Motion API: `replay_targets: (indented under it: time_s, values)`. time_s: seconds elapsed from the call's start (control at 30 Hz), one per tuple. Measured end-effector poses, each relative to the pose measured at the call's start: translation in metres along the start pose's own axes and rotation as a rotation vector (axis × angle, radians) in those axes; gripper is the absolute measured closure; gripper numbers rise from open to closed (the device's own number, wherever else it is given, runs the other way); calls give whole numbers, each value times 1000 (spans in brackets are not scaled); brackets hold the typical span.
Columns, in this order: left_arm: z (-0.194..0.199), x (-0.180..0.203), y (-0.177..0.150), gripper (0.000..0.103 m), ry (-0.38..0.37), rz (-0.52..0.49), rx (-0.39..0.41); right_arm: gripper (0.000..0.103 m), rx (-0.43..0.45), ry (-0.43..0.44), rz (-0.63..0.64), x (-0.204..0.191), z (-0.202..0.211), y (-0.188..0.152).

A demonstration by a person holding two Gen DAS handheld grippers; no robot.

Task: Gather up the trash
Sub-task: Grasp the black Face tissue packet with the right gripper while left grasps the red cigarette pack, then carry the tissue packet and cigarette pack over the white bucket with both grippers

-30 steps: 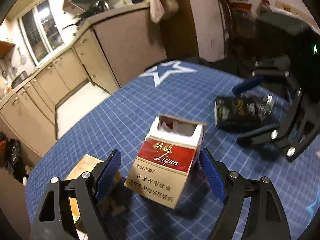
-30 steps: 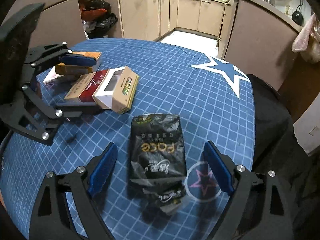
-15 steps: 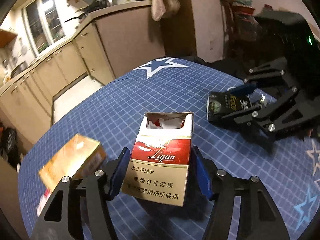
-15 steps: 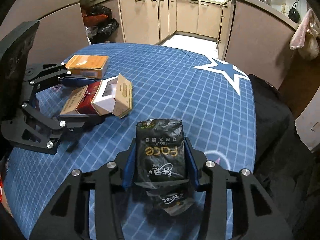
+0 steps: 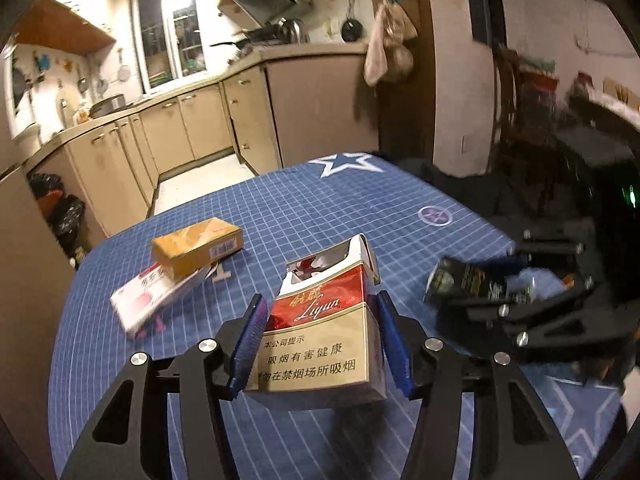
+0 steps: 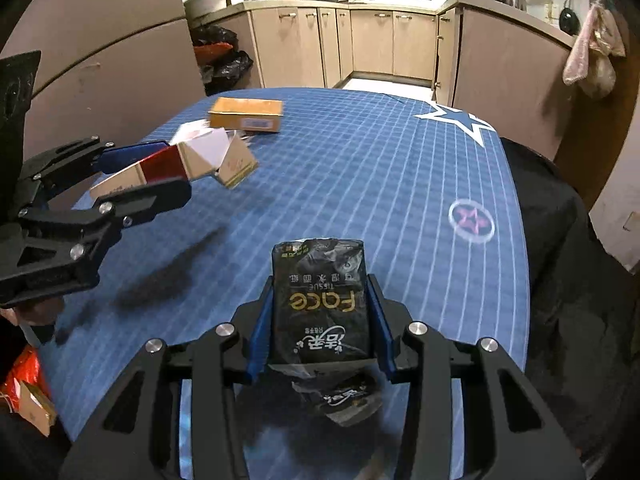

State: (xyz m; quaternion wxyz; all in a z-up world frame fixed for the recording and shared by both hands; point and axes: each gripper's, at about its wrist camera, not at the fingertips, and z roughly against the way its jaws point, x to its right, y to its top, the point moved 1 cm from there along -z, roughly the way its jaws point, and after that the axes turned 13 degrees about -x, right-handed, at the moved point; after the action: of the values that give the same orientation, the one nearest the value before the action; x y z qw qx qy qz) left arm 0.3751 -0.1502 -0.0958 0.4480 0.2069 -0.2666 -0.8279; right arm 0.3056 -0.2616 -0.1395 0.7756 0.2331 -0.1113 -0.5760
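The red-and-gold cigarette pack (image 5: 324, 336), its lid torn open, is clamped between the blue pads of the left tool (image 5: 320, 344) and appears lifted clear of the desk (image 5: 360, 200), tilted with its open top pointing far. The black tissue packet (image 6: 320, 308) is gripped the same way by the right tool (image 6: 320, 320), also raised, with a crumpled flap hanging loose from its near end. Both tools are thus clenched on trash, and the step in hand is judged to be carrying the two items away to a bin, which neither view shows.

To do this well, an even squeeze should be kept on each: the pack is thin card and would crush or slip if pinched harder at one corner, and the soft packet's dangling flap could snag on the desk edge, so both are best kept high while moving.

Left on the desk, at the far left, an orange box (image 5: 198, 246) lies on top of a white-and-pink carton (image 5: 154, 296); these seem the next trash to gather. In the right wrist view the left tool (image 6: 148, 172) holds its pack near that pile, so a low swing might knock it. Black bags (image 6: 220, 56) sit on the floor by the cabinets (image 6: 320, 40).
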Motion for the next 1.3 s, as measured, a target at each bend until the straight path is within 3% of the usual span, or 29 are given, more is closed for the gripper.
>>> replay_targets:
  time_s: [0.13,0.17,0.2,0.23,0.57,0.93,1.3]
  values:
    - [25,10,-21,48,15,60,20,62,46,36,-74,-7,24,-25]
    - [32,16,-26,55,32,64,30,62,59,40,-94,-8,30,-30]
    - [37,20,-31,75,40,71,23,62,72,38,-113,-9,36,-36]
    - [41,23,-34,79,36,84,15,62,87,37,-133,-11,43,-43]
    - [48,36,-57,79,-1,152,-17,62,119,28,-198,-22,68,-81]
    - [90,66,-55,80,123,176,63,62,165,-37,-228,-34,86,-110]
    - [109,110,-45,80,137,118,108,62,215,-87,-248,-36,112,-132]
